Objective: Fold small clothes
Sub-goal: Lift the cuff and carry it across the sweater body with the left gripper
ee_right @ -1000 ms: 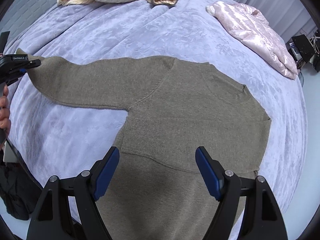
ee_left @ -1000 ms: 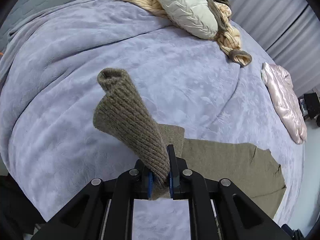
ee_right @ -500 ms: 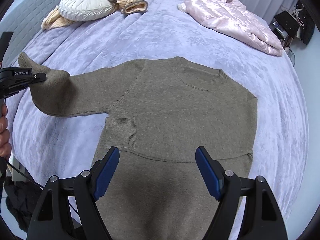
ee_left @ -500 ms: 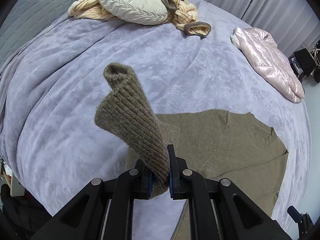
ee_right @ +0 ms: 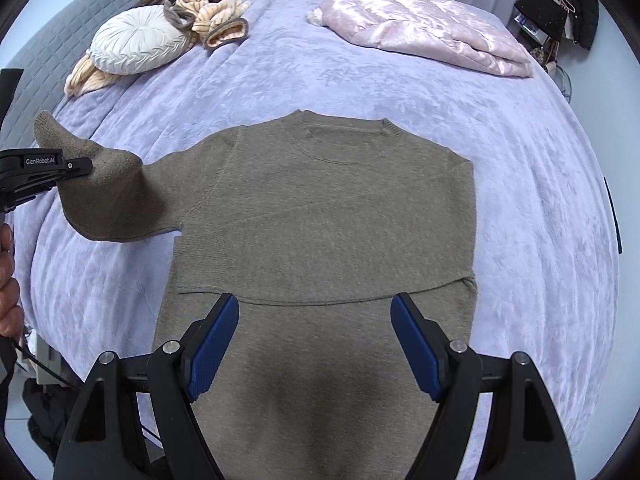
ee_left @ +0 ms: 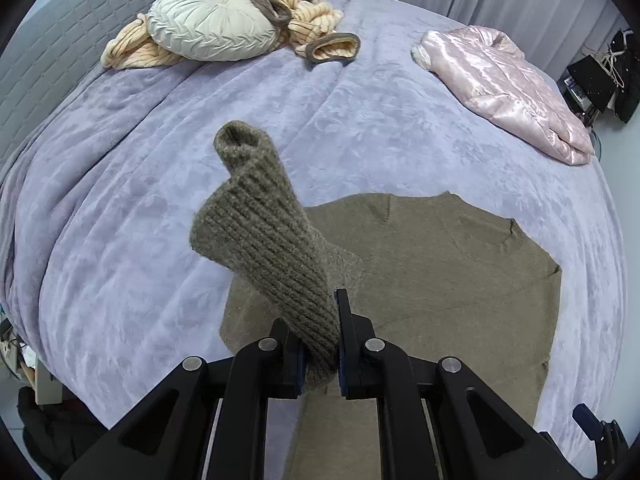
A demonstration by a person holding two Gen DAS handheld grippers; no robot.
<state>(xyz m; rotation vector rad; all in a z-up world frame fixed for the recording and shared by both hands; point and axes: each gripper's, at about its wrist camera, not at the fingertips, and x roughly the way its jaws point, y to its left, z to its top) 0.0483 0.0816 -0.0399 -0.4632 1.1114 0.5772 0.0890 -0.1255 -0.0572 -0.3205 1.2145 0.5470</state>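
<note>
One brown sweater (ee_right: 328, 216) lies face up and flat on the lilac bedspread (ee_right: 532, 216), neck toward the far end of the bed; its hem runs out of view beneath the right gripper (ee_right: 314, 344). One sleeve (ee_right: 116, 200) is lifted off the cover at the picture's left side of the right wrist view, and its ribbed cuff (ee_left: 264, 240) is pinched between the nearly closed pads of the left gripper (ee_left: 320, 344). In the left wrist view the cuff stands up from the jaws and curls over at its tip. The other sleeve cannot be made out separately.

The right gripper hangs above the lower body of the sweater with its two blue pads (ee_right: 212, 344) set wide apart and nothing between them; whether they touch the knit cannot be told.

White lettering on the side of the left gripper's black finger reads "GenRobot.AI" (ee_right: 39, 160). Part of a hand (ee_right: 8, 280) shows at the left edge of the right wrist view, below that gripper.

Three other soft things sit at the far end of the bed: one round, pleated white cushion (ee_right: 136, 46), one crumpled peach striped garment (ee_right: 212, 12) with brown trim under and beside the cushion, and one shiny pink padded jacket (ee_right: 424, 28) well apart to the right. No container is in view. A grey quilted headboard (ee_right: 60, 36) stands behind the cushion.
</note>
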